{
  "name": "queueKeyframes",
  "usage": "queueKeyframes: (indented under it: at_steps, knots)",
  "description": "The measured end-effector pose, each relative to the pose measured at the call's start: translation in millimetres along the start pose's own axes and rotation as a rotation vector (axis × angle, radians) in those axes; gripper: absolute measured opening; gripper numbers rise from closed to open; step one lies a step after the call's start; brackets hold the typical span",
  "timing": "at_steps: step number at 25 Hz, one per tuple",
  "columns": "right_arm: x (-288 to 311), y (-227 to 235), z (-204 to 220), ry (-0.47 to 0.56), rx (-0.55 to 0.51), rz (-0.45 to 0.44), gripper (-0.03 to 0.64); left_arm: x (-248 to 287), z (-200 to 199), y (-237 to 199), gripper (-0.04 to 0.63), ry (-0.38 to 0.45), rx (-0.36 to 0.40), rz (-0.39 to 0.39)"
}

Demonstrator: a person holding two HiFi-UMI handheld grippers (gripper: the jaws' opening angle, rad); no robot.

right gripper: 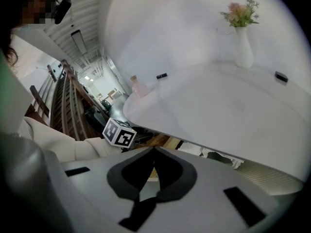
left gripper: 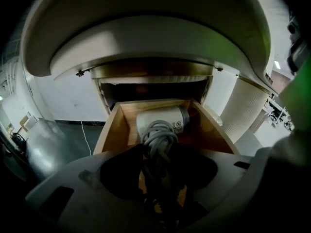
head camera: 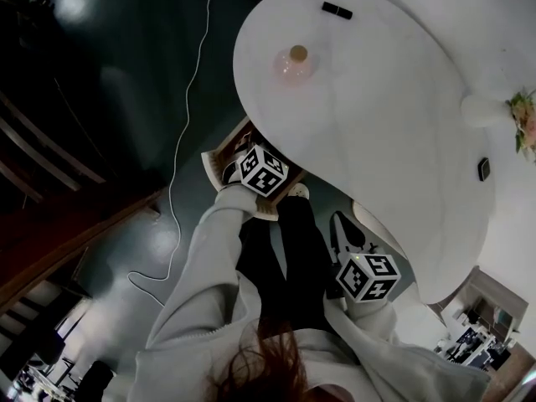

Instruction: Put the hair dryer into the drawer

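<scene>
Head view: my left gripper (head camera: 251,162) is over the open drawer (head camera: 237,138) beneath the white table (head camera: 352,115). My right gripper (head camera: 347,241) is apart from it, beside the table edge.

Left gripper view: my jaws clamp the hair dryer (left gripper: 160,120) by its cord-wrapped handle. Its white body lies inside the wooden drawer.

Right gripper view: my jaw tips meet, with nothing between them.
</scene>
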State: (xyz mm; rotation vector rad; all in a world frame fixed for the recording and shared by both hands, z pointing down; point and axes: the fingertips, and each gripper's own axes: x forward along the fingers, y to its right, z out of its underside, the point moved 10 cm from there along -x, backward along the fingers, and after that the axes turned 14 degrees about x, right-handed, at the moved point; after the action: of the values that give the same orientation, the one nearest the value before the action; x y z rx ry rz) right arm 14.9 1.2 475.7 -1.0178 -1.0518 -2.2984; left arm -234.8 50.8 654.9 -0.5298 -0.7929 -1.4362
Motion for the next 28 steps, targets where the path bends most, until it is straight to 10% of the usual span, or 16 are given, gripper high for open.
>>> queueKeyframes:
  at_steps: [28]
  knots:
    - [-2, 26, -8, 0.018, 0.060, 0.015, 0.049, 19, 19, 2, 0.290, -0.092, -0.035, 0.068]
